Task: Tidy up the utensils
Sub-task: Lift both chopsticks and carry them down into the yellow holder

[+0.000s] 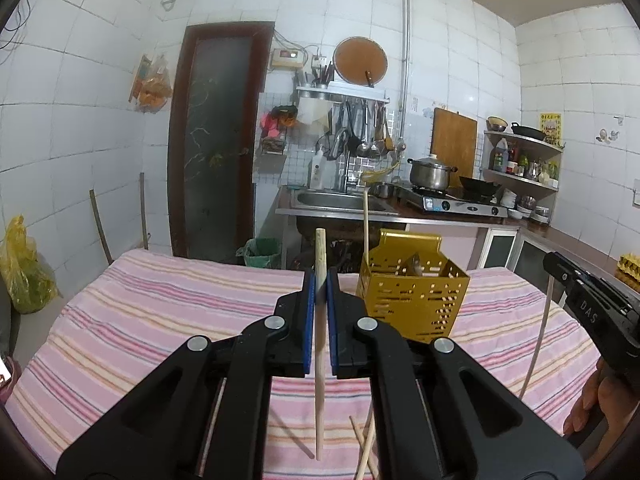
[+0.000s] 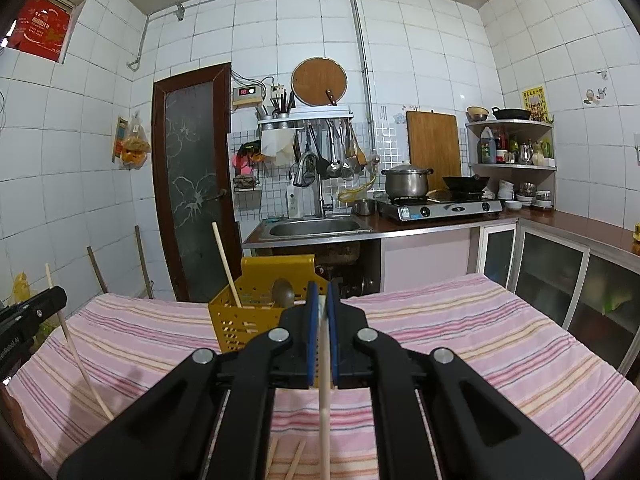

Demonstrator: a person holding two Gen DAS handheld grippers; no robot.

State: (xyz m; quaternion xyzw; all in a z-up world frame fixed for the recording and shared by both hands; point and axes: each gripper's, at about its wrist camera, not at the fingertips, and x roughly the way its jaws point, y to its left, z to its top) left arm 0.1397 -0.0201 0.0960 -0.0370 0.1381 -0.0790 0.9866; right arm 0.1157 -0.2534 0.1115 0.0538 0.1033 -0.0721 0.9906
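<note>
Each claw, left (image 1: 320, 280) and right (image 2: 320, 294), clamped on an upright chopstick (image 1: 319, 380) (image 2: 324, 432).

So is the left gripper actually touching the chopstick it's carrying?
Touching. In the left wrist view, the left gripper has both blue pads pressed against the chopstick, which hangs upright between them above the striped cloth.

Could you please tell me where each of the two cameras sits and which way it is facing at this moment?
Left wrist: rides on the left gripper, looking along its fingers across the striped cloth toward the kitchen counter; its jaws pinch a chopstick. The right gripper and a hand show at the right edge.
Right wrist: rides on the right gripper, facing the same way, shut on a second chopstick; the left gripper shows at the left.
Shared: the gold utensil holder and the sink.
</note>
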